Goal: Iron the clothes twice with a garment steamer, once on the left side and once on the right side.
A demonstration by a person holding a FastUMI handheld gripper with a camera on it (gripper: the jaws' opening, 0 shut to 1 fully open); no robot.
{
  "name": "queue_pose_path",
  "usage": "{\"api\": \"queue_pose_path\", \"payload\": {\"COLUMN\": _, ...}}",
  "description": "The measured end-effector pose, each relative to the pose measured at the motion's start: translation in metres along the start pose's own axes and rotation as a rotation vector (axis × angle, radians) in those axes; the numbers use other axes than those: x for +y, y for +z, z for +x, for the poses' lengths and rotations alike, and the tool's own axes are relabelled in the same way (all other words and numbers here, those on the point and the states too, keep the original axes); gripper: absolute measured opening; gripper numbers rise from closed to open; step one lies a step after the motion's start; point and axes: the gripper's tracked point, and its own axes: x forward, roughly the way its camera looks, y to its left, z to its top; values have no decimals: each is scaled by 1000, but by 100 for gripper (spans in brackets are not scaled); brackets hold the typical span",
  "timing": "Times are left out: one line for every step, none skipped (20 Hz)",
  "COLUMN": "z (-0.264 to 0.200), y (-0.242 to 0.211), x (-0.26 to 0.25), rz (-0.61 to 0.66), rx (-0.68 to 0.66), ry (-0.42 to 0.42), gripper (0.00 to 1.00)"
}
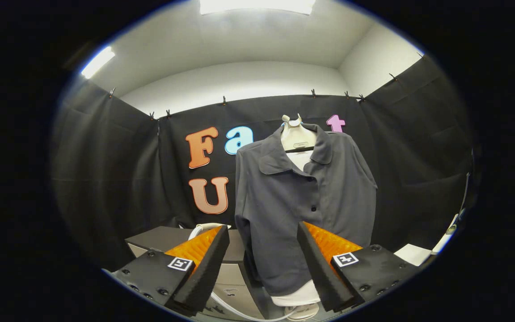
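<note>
A: Which step now?

B: I judge the very start. My gripper (263, 264) has jaws apart, holding nothing. The shirt (302, 201) hangs ahead at 12 o'clock.

A: Next?

B: Reach the steamer (204, 229), I think, on the table (159, 237) at 10 o'clock.

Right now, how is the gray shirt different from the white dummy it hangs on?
The gray shirt is dark, while the white mannequin is pale. The shirt is soft cloth with a collar and buttons; the mannequin looks smooth and hard. The shirt shows almost whole; the mannequin peeks out at the neck and below the hem. Both stand upright beyond the open gripper, whose fingers hold nothing.
</note>
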Motion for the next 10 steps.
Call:
{"api": "queue_pose_path", "payload": {"z": 0, "y": 1, "x": -1, "rz": -3, "rx": -1, "ry": 1, "gripper": 98}}
{"api": "queue_pose_path", "payload": {"z": -2, "y": 2, "x": 0, "rz": -2, "rx": -3, "ry": 2, "gripper": 98}}
{"api": "queue_pose_path", "payload": {"z": -2, "y": 3, "x": 0, "rz": -1, "rx": -7, "ry": 2, "gripper": 98}}
{"api": "queue_pose_path", "payload": {"z": -4, "y": 5, "x": 0, "rz": 0, "rx": -10, "ry": 2, "gripper": 98}}
{"api": "queue_pose_path", "payload": {"z": -5, "y": 6, "x": 0, "rz": -2, "rx": -11, "ry": 1, "gripper": 98}}
{"api": "queue_pose_path", "payload": {"z": -7, "y": 7, "x": -1, "rz": -3, "rx": -12, "ry": -1, "gripper": 98}}
{"api": "queue_pose_path", "payload": {"z": -8, "y": 8, "x": -1, "rz": -3, "rx": -13, "ry": -2, "gripper": 98}}
{"api": "queue_pose_path", "payload": {"z": -8, "y": 9, "x": 0, "rz": 0, "rx": -12, "ry": 0, "gripper": 98}}
{"api": "queue_pose_path", "payload": {"z": -8, "y": 9, "x": 1, "rz": 5, "rx": -11, "ry": 2, "gripper": 98}}
{"api": "queue_pose_path", "payload": {"z": -8, "y": 8, "x": 2, "rz": 10, "rx": -9, "ry": 0, "gripper": 98}}
